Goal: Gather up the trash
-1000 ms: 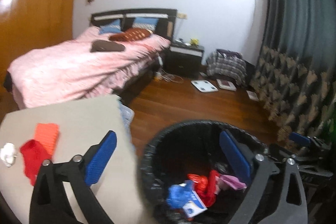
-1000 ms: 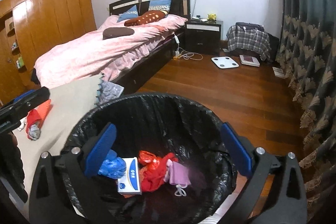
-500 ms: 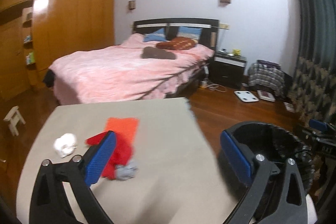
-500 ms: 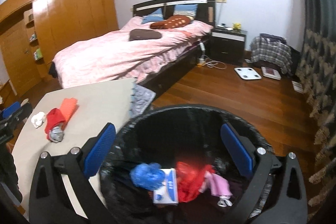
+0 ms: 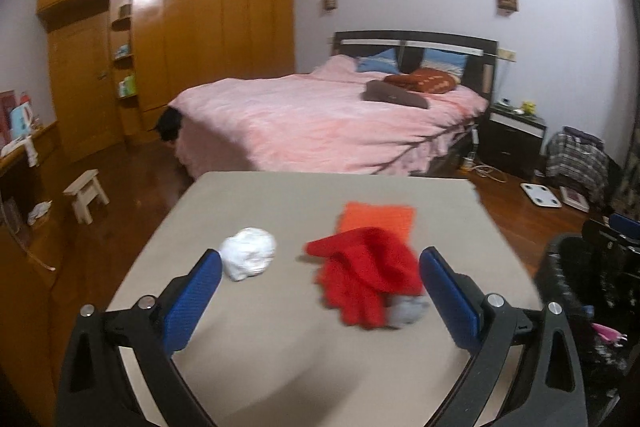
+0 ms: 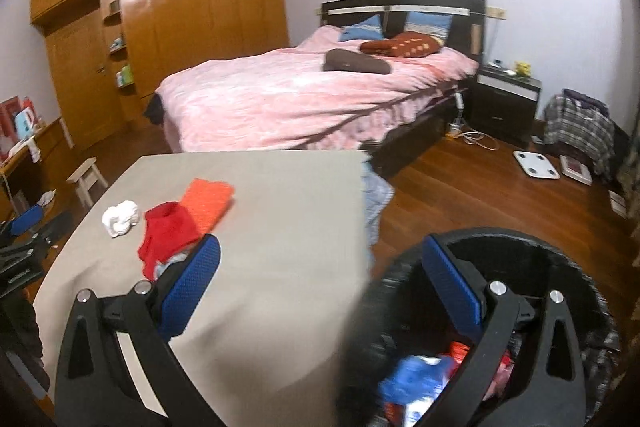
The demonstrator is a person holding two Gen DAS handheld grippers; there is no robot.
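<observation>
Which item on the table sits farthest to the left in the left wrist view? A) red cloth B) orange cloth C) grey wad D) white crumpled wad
D: the white crumpled wad lies left of the red cloth, the orange cloth and the grey wad on the table.

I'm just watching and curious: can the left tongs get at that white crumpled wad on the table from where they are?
Probably yes. The left tongs are open and empty, and the white crumpled wad lies bare on the table just beyond the left finger, apart from the red cloth. Nothing stands between.
</observation>
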